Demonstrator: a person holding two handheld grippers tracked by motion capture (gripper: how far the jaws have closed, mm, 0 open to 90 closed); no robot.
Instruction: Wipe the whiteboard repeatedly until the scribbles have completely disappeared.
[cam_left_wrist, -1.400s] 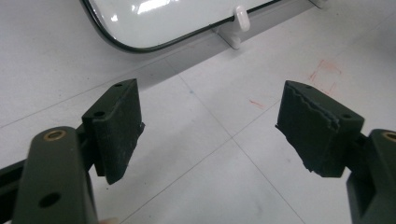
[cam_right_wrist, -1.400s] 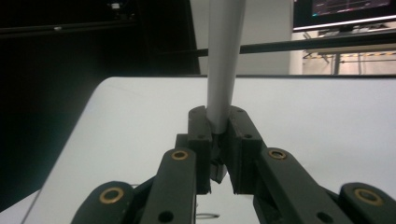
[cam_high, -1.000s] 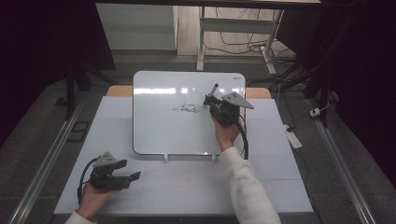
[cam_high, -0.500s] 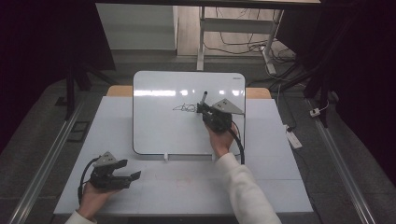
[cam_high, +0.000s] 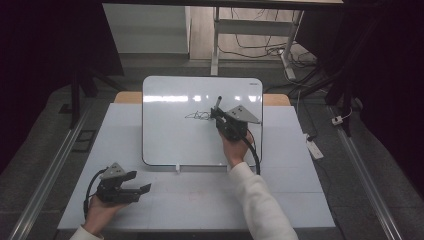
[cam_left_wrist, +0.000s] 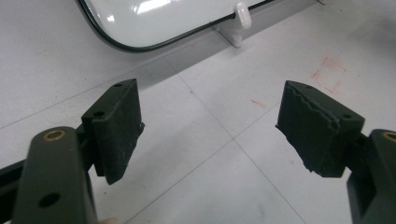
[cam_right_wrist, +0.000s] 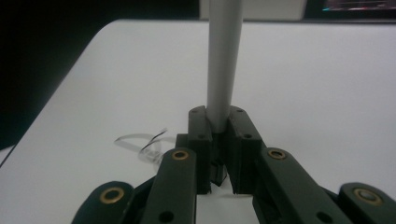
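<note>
A white whiteboard (cam_high: 170, 135) with a dark rim lies on the grey table, with a black scribble (cam_high: 198, 116) near its middle. My right gripper (cam_high: 218, 116) hovers over the board just right of the scribble, shut on a grey marker (cam_high: 218, 104) that sticks up between its pads. In the right gripper view the marker (cam_right_wrist: 224, 60) rises from the closed jaws and part of the scribble (cam_right_wrist: 140, 142) shows to the left. My left gripper (cam_high: 141, 183) rests at the table's front left, open and empty. In its own view the left gripper (cam_left_wrist: 210, 126) shows bare table between the pads.
A white clip (cam_high: 177, 169) sits at the board's near edge, also the clip (cam_left_wrist: 242, 16) in the left gripper view. Faint red marks (cam_left_wrist: 327, 74) lie on the table. Dark floor, cables and a power strip (cam_high: 315, 148) surround the table.
The right gripper with the marker has moved left along the board toward the scribble's right end. The left gripper has stayed put.
</note>
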